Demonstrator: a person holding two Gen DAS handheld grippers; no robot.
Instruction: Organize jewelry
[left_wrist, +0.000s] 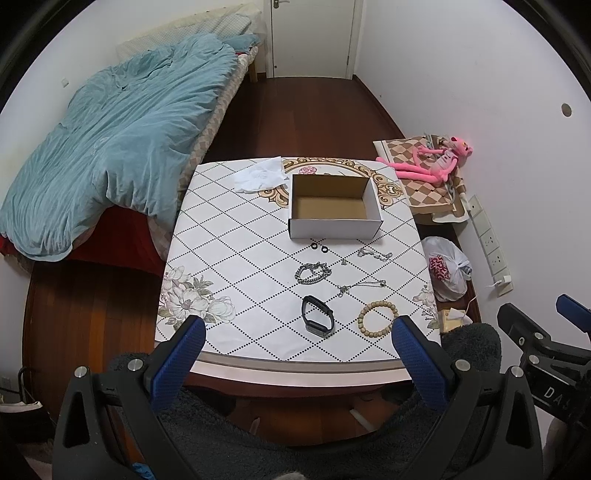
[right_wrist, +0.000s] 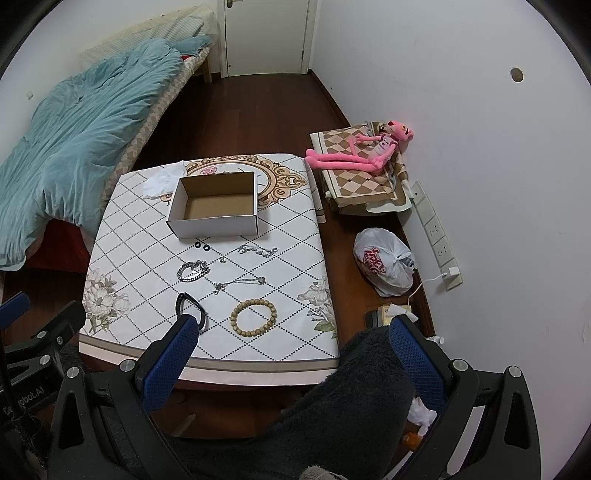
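- Both grippers hang back at the near edge of the table (left_wrist: 207, 221), off the cloth and touching nothing; the left gripper (left_wrist: 299, 354) has its blue fingers spread wide with nothing between them, and the right gripper (right_wrist: 291, 354) is splayed just the same.
- Nothing has gone into the cardboard box (left_wrist: 334, 206) yet, so I judge the sorting is at its very first step.
- Laid out between the box and the grippers are two small black rings (left_wrist: 319, 246), a heavy silver chain bracelet (left_wrist: 313, 274), a thin silver bracelet (left_wrist: 375, 254), a fine necklace (left_wrist: 360, 286), a black watch (left_wrist: 317, 315) and a wooden bead bracelet (left_wrist: 377, 318).
- Nearest are the watch and the bead bracelet, likely first picks; the next move calls for reaching forward and down, then closing over a strap or the beads.
- Watch: lies on its side, strap looped, long axis running from far-left to near-right.
- Box: open side up, long axis running left to right across the table.
- Necklace and thin bracelet stretch roughly left to right; fine links look hard to pinch off a flat cloth.
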